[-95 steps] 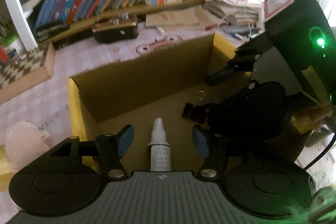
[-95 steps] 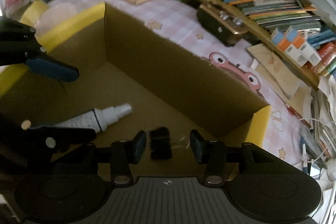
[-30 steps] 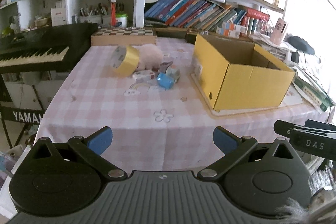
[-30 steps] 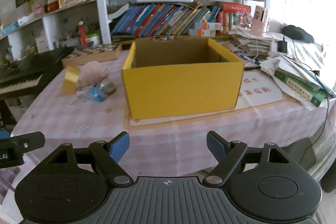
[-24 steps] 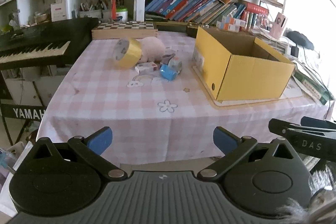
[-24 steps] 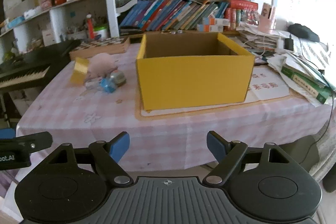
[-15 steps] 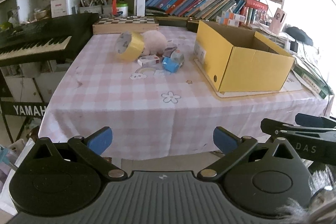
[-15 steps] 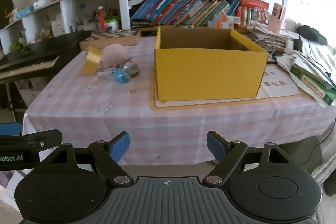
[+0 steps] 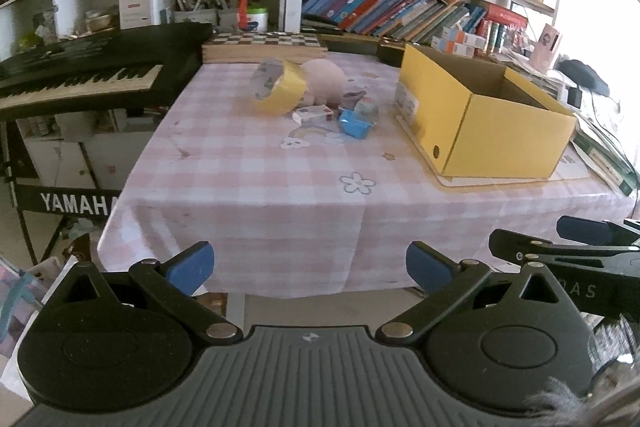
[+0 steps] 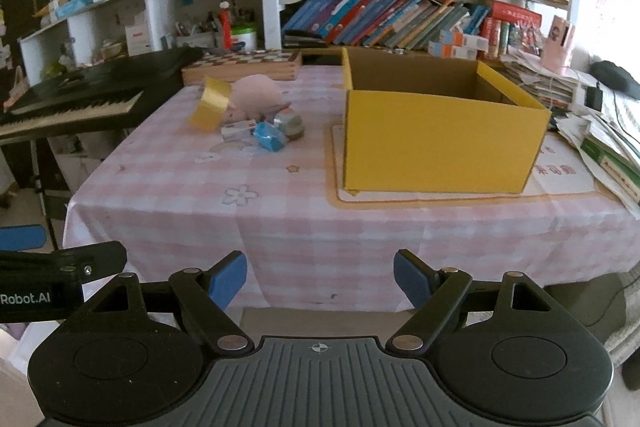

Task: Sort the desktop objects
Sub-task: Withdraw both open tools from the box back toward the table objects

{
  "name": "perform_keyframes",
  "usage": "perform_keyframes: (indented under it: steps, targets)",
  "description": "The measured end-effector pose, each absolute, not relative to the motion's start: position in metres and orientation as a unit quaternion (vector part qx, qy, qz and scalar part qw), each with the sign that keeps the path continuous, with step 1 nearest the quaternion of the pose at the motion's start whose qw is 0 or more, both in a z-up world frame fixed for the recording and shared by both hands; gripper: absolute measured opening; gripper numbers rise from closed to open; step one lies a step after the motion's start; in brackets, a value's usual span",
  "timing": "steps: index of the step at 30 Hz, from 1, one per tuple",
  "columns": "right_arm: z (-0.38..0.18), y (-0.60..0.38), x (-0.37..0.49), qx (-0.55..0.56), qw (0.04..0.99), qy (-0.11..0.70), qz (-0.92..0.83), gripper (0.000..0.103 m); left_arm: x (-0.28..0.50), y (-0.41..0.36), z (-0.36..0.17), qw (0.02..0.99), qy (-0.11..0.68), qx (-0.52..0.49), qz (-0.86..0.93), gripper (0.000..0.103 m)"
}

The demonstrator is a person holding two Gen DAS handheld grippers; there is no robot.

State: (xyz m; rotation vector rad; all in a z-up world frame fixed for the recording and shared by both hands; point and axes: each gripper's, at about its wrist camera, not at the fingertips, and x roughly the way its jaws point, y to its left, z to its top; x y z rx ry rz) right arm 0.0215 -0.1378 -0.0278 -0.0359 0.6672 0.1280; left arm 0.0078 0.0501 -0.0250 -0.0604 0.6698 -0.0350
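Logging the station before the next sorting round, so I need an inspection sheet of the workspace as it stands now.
Surface: pink checked tablecloth, flat.
Job's things: open yellow cardboard box; yellow tape roll, pink plush toy, small blue box clustered to its left.
Clutter: paper stacks beyond the box.
Grippers: left hand-held gripper and right hand-held gripper open, empty, off the table.
Cables: black cable, right edge.
Surroundings: bookshelves, black keyboard.

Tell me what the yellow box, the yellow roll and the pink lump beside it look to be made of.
Yellow box: cardboard, matte yellow outside with plain brown inner walls and a thin raw edge at the rim.
Yellow roll: probably adhesive tape, a smooth, slightly glossy yellow band around a pale core.
Pink lump: looks like soft plush or fabric, rounded and matte with no hard edges, though it is too far off to be sure.
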Motion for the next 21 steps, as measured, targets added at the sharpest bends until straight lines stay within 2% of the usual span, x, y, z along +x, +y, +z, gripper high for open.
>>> perform_keyframes:
  steps: [21]
  targets:
    - [-0.025,-0.094,0.047,-0.046,0.94,0.316,0.118,0.088,0.016,0.086,-0.022,0.947,0.316,-0.053,0.029,0.103]
